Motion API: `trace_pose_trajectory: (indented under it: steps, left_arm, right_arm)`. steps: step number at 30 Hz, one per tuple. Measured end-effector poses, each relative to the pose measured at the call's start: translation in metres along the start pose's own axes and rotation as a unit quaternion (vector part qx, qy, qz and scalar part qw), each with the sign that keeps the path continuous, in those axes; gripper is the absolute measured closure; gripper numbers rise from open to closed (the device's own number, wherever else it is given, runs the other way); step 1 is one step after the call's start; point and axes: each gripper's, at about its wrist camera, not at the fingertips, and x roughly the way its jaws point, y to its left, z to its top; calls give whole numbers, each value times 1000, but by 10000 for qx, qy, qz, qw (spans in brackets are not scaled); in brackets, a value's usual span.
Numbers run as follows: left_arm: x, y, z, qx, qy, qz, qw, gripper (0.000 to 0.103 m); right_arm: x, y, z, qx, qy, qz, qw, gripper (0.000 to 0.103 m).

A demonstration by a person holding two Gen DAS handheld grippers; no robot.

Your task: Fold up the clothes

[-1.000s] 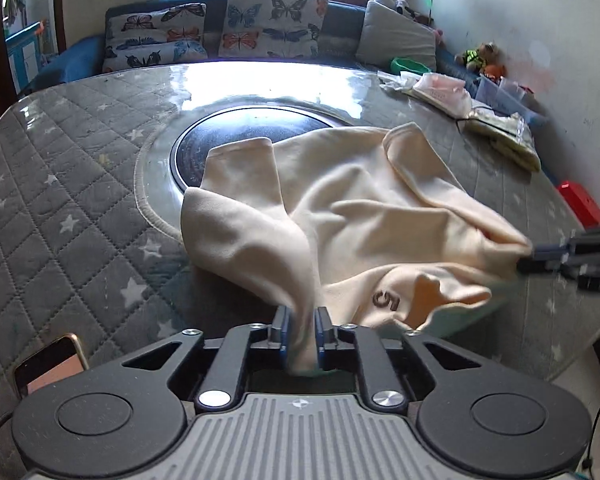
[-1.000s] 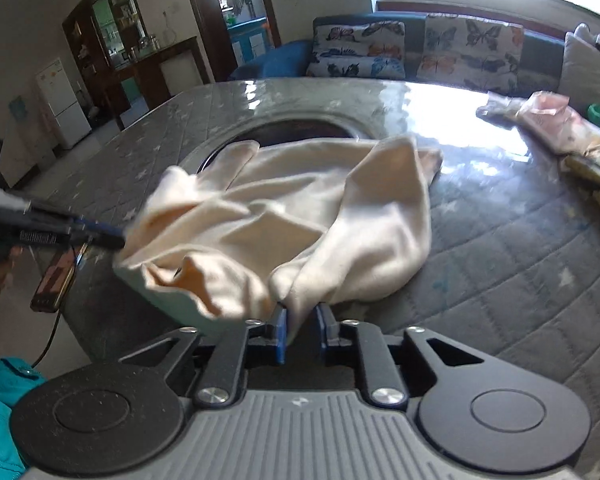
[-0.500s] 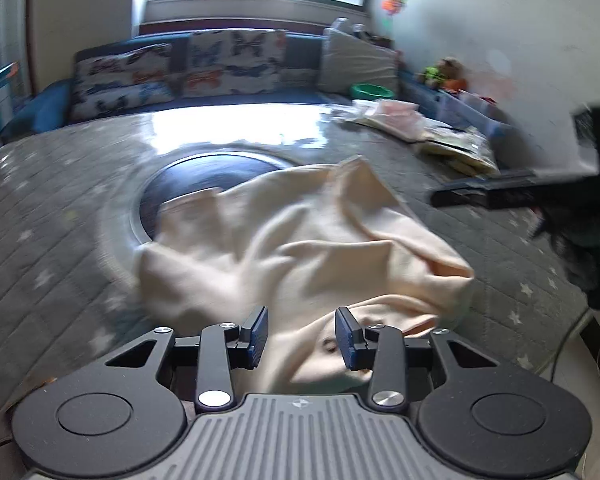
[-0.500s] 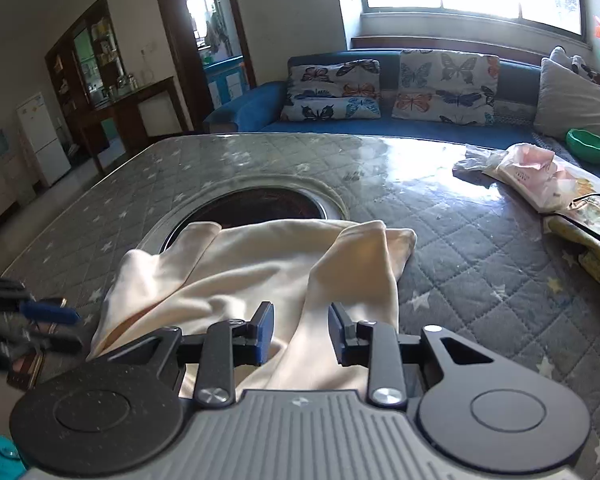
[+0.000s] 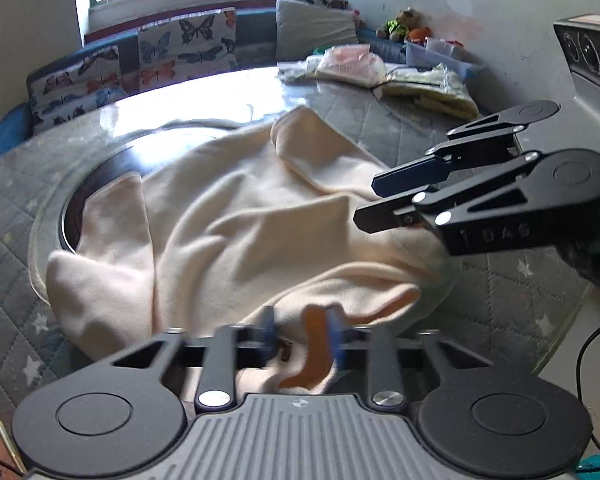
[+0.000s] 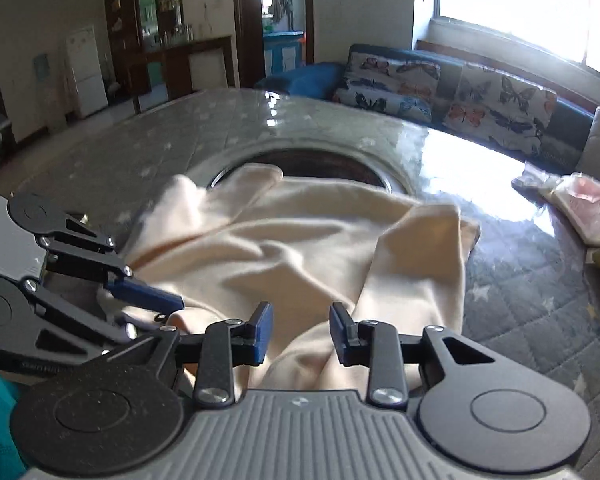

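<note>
- Although both grippers are at the cream garment (image 5: pixel 260 220), the folding looks barely begun: the garment lies crumpled on the quilted table (image 5: pixel 16 240), near the front edge, with its far part overlapping the dark round inset (image 6: pixel 320 158) in the tabletop
- No clean fold shows anywhere; one sleeve-like flap lies out to the left in the left wrist view, another points toward the window, and the body between them is rumpled into loose ridges
- The left gripper (image 5: pixel 300 340) sits at the near hem, its jaws have just been closing, and a raised fold of cloth stands between them against one pad; the fingers are blurred, so I cannot tell whether both pads press the cloth yet
- The right gripper (image 6: pixel 300 332) has its jaws a moderate way apart after just opening; cloth lies under and between them but neither pad squeezes it, so it holds nothing
- In the left wrist view the right gripper reaches in from the side, its fingertips just above the garment's right edge
- What seems done: the garment is laid on the table and the tools are placed along its near side
- What seems left: taking firm hold at two points, spreading the cloth flat, bringing in the sleeves, folding the body over, and perhaps then the pile of other clothes (image 5: pixel 352 60) at the far edge of the table
</note>
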Motion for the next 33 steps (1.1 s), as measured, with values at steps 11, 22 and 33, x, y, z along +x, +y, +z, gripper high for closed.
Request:
trace_pose_trajectory:
  steps: [11, 22, 33]
  left_arm:
    - [-12, -7, -20, 255, 105, -403, 9988, 99]
    - [-27, -9, -19, 410, -47, -593, 9974, 98]
    - [-1, -17, -6, 604, -252, -412, 9970, 86]
  right_arm:
    - [-13, 4, -43, -286, 818, -369, 9956, 72]
    - [-13, 19, -15, -371, 72, -95, 9992, 72]
    - [-2, 29, -38, -460, 541, 238, 9972, 81]
